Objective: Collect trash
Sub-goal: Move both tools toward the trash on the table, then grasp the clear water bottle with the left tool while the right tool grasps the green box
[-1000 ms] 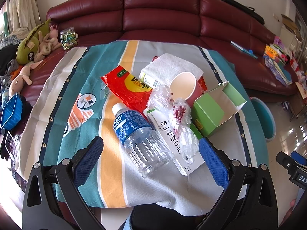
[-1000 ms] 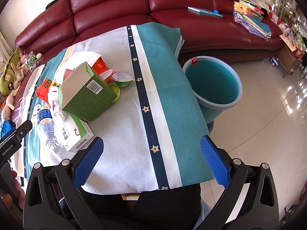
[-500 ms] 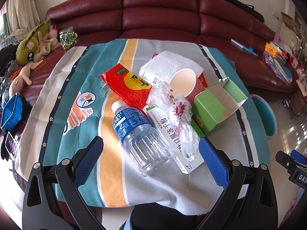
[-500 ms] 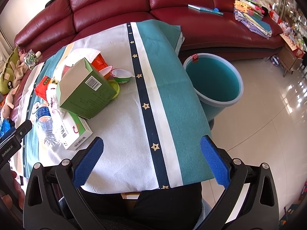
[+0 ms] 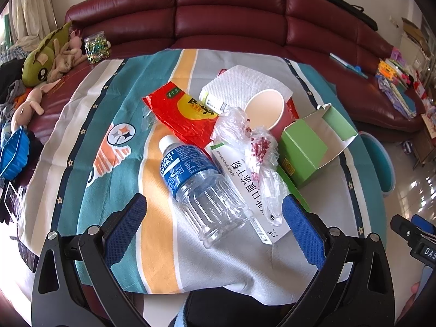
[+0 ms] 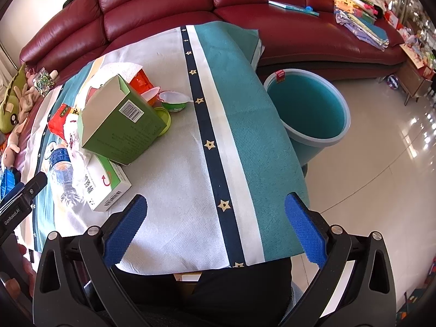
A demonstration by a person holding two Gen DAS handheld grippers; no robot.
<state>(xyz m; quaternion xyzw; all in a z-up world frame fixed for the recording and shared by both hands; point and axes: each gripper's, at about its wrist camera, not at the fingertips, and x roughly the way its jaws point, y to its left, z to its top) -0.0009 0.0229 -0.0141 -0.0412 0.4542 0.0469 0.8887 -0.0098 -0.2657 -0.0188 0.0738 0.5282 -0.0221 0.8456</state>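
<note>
The left tongs (image 5: 214, 215) are spread wide and hold nothing, hovering low over the near edge of the bench (image 5: 90, 125); the right tongs (image 6: 215, 220) are likewise spread and empty, over bare cloth beside the bucket (image 6: 308, 109) on the floor. The trash lies heaped mid-bench; nearest the left tongs is the bottle (image 5: 201, 185), on its side, cap pointing away, touching the white carton (image 5: 245, 188). It looks empty, so light and thin-walled; smooth, round, apt to roll or squirt out of a hard squeeze; best taken across the ribbed lower body. The plastic wrap (image 5: 259, 150) draped over the carton is limp and could snag. The green box (image 5: 308, 147) is open and stiff but crushable; take it by a wall. The paper cup (image 5: 265, 109) seems empty, though its inside is partly hidden.
</note>
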